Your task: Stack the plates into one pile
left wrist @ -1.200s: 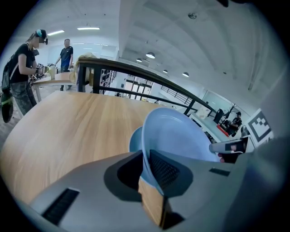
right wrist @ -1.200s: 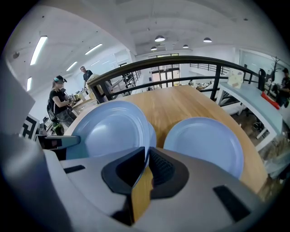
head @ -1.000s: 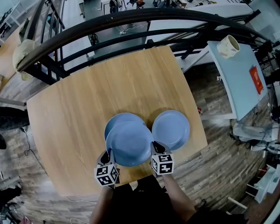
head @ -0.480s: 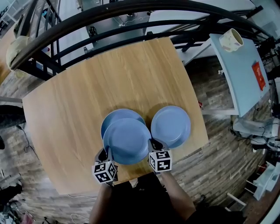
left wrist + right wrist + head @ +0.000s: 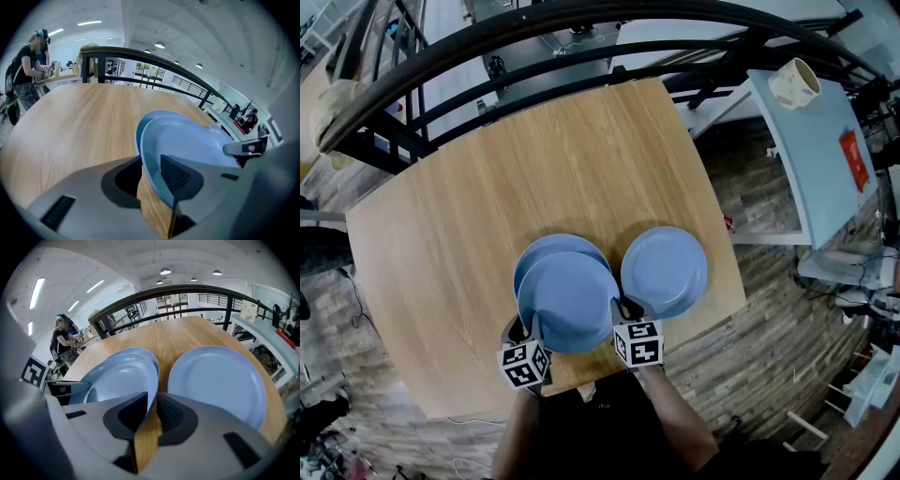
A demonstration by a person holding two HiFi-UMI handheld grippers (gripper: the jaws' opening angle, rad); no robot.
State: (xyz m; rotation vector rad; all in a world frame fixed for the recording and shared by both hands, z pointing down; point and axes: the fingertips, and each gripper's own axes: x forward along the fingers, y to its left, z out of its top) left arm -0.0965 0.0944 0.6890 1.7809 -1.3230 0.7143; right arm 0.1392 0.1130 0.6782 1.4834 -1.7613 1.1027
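Three round light-blue plates are counted on the light wooden table (image 5: pixel 487 187). One lower blue plate (image 5: pixel 546 249) lies flat on the wood. An upper blue plate (image 5: pixel 569 302) is set over it, shifted toward the person, so that a crescent of the lower one is left uncovered at the far side. The third blue plate (image 5: pixel 664 272) lies alone just to the right, beside the pair.

Two grippers are counted. The left gripper (image 5: pixel 525 328) is placed at the near left rim of the upper plate, the right gripper (image 5: pixel 625 307) at its near right rim. In each gripper view the rim is seen between the jaws, which have just been opening. They are parted now, and bare wood shows in the gap, so the plate is no longer clamped.

One cream mug (image 5: pixel 792 84) is seen on one pale blue side table (image 5: pixel 811 159), well apart.

Compared with a second ago, the upper plate is seen lower, nearer the plate beneath, and both grippers have sunk with it. The third plate is unmoved.
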